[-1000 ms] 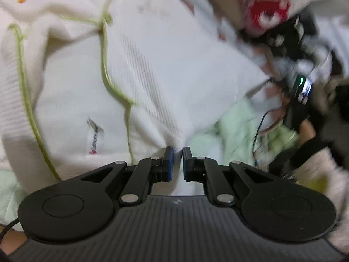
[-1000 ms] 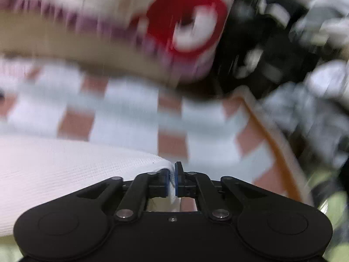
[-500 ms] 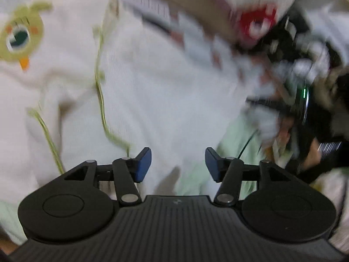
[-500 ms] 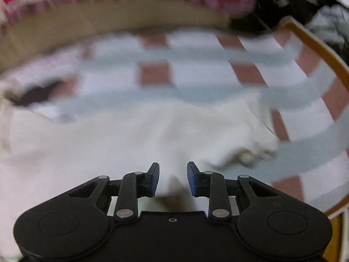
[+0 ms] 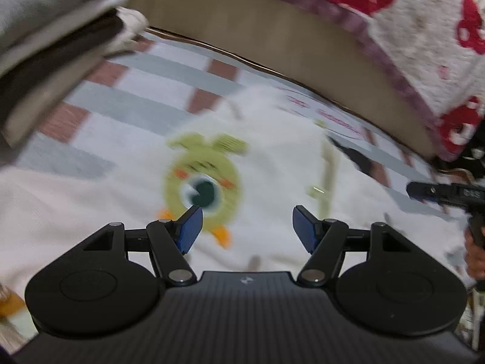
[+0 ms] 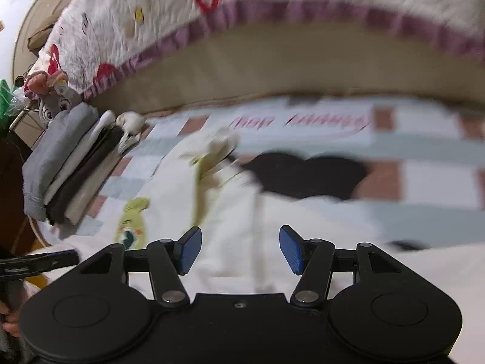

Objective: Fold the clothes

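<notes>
A cream garment with green piping and a round yellow-green bird patch lies spread on a checked mat. My left gripper hovers open just above it, near the patch, holding nothing. In the right wrist view the same cream garment lies below my right gripper, which is also open and empty. The bird patch shows at the left there. The other gripper's black tip pokes in at the edge of each view.
A stack of folded clothes sits at the left on the checked mat. A beige sofa edge with a white and red blanket runs behind. A dark patch lies on the mat beyond the garment.
Both grippers were shut on the cream garment a second ago; they have let go, opened wide and pulled back, and the garment now lies flat on the mat.
</notes>
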Tool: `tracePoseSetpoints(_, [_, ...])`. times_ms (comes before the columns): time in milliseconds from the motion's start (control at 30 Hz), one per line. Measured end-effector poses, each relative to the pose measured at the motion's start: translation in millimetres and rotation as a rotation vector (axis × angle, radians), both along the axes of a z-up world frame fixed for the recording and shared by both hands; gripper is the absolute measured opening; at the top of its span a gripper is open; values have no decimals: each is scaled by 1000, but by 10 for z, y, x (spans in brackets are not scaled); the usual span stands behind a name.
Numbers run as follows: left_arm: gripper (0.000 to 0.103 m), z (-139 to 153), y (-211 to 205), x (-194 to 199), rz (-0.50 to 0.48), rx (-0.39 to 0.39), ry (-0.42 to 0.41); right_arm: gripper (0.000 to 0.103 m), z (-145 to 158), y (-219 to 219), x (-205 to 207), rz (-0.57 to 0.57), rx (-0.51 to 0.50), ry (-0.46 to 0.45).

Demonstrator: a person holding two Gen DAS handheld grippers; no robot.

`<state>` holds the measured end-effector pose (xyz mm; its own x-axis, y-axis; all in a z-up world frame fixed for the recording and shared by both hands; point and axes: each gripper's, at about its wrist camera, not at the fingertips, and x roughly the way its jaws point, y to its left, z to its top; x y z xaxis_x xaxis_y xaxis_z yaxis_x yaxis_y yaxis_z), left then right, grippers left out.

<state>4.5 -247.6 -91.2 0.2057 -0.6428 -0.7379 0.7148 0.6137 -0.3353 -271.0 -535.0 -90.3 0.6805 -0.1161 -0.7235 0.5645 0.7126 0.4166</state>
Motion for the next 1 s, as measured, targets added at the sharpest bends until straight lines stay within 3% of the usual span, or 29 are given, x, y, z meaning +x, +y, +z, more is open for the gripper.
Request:
tracePoseSetpoints(100, [65, -52, -133, 197, 8, 35, -67, 63, -146, 68, 368, -4, 102, -45])
tracePoseSetpoints(267, [65, -149, -425, 512, 16, 24, -115, 63, -217, 1, 960, -35, 251, -112])
tracePoseSetpoints(367, [66, -334, -427, 613, 71, 57, -99, 70, -172, -115, 1344, -82, 185, -89])
tracePoseSetpoints(400, [65, -414, -383, 627, 79, 67, -68, 74, -194, -154, 1462, -94, 148, -47])
tracePoseSetpoints(500, [65, -482, -334, 652, 72, 65, -18, 75, -300, -268, 1795, -110, 53, 59])
tracePoseSetpoints(567, [65, -507, -314, 670, 63, 63, 10, 75, -467, -362, 1917, -80, 99, 30])
tracePoseSetpoints(667, [66, -544, -285, 697, 48, 59, 51, 75, -748, -497, 1965, -113, 297, -117])
tracePoseSetpoints(800, [66, -550, -247, 702, 35, 57, 64, 75, -850, -393, 2269, -86, 188, 4])
tracePoseSetpoints(867, [65, -504, -215, 713, 43, 35, 51, 61, -893, -299, 2413, -33, 117, 53])
tracePoseSetpoints(900, [65, -472, -187, 729, 52, 14, 46, 16, -885, -211, 2447, 36, 91, 49])
tracePoseSetpoints(933, [65, -427, -142, 760, 67, -19, 44, 16, -877, -122, 2482, 106, 65, 45])
tracePoseSetpoints(1000, [65, -337, -53, 820, 96, -85, 38, 16, -681, 250, 2445, 222, -96, 10])
